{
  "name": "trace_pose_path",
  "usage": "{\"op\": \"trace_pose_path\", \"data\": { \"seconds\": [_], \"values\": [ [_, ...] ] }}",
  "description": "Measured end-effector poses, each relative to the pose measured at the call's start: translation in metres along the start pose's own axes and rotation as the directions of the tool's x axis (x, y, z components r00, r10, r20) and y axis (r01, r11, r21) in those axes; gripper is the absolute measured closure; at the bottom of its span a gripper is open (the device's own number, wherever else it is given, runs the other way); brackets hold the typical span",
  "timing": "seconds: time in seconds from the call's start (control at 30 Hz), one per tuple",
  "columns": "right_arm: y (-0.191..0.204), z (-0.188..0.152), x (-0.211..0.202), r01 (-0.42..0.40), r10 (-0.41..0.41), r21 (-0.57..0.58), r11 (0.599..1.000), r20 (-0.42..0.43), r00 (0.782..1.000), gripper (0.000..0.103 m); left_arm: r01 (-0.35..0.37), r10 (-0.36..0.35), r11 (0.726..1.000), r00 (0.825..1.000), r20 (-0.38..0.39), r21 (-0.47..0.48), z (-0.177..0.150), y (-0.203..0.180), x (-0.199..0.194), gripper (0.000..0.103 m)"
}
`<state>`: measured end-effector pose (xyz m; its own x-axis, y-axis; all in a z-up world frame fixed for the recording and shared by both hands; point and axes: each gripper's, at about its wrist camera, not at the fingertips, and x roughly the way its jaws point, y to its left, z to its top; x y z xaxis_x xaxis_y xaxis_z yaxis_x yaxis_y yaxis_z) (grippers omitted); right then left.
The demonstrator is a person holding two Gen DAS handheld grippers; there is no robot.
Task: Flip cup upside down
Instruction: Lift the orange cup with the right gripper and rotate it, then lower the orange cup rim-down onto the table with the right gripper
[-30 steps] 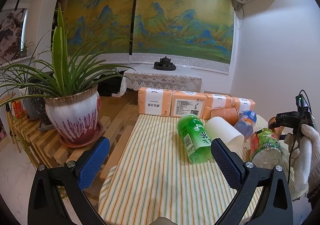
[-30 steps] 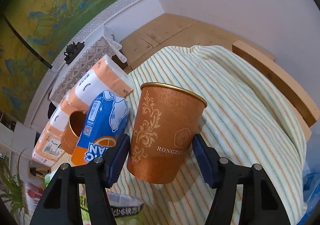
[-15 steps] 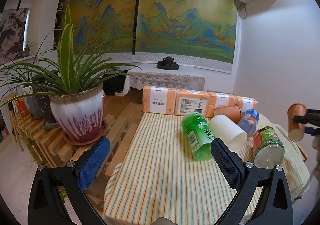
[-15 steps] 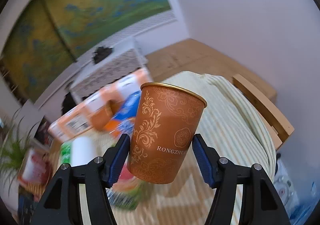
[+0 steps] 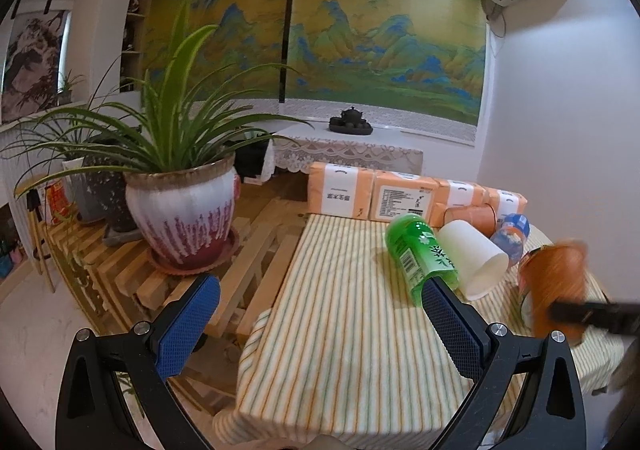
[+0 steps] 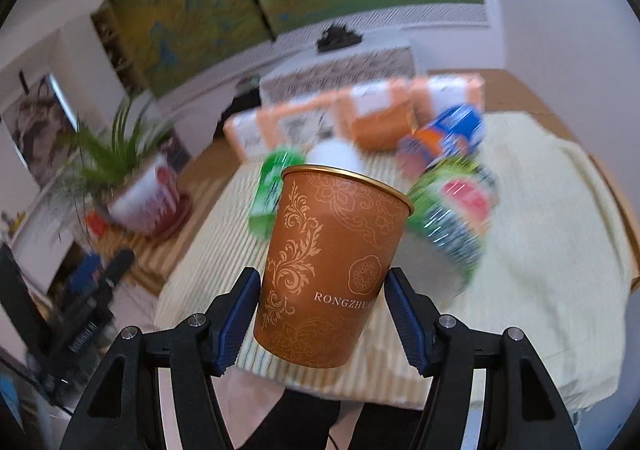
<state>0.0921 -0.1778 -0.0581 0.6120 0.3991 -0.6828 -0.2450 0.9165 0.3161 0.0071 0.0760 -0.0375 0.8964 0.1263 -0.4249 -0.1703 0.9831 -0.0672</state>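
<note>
My right gripper [image 6: 322, 314] is shut on an orange paper cup [image 6: 332, 270] with gold floral print, held in the air above the near edge of the striped table. Seen from the wrist, its mouth points away from me. In the left wrist view the same cup [image 5: 554, 282] is a blurred orange shape at the right, above the cloth, with the right gripper's dark finger across it. My left gripper [image 5: 320, 330] is open and empty, over the near left part of the striped tablecloth [image 5: 340, 330].
On the table lie a green bottle [image 5: 420, 254], a white cup [image 5: 474, 262], another orange cup [image 5: 472, 218], a blue-orange bottle [image 5: 512, 234] and a row of orange tissue packs [image 5: 400, 198]. A large potted plant [image 5: 184, 210] stands on wooden slats at the left.
The right gripper has swung round with the cup and come lower and nearer the table's front, now facing the far wall. The left gripper has stayed almost still and open.
</note>
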Motion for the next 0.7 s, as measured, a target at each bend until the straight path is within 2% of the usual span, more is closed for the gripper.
{"op": "trace_pose_path", "data": {
  "seconds": [0.13,0.37,0.6,0.7],
  "values": [
    [0.019,-0.012,0.033,-0.001,-0.003,-0.053,0.999,-0.069,0.998,0.042,-0.005,0.005,1.0,1.0,0.001,-0.005,-0.002,0.005,-0.003,0.001],
    [0.028,-0.02,0.057,0.019,-0.031,-0.11,0.994,-0.104,0.994,0.042,-0.007,0.007,1.0,1.0,-0.008,-0.011,-0.006,0.006,-0.003,0.001],
    [0.025,-0.017,0.063,0.004,-0.016,-0.105,0.995,-0.118,0.993,0.041,-0.013,0.013,1.0,1.0,-0.005,-0.017,-0.004,0.005,-0.004,0.001],
    [0.025,-0.016,0.063,0.003,-0.015,-0.1,0.995,-0.115,0.993,0.038,-0.014,0.014,1.0,1.0,-0.004,-0.013,-0.004,0.003,-0.004,0.001]
  ]
}}
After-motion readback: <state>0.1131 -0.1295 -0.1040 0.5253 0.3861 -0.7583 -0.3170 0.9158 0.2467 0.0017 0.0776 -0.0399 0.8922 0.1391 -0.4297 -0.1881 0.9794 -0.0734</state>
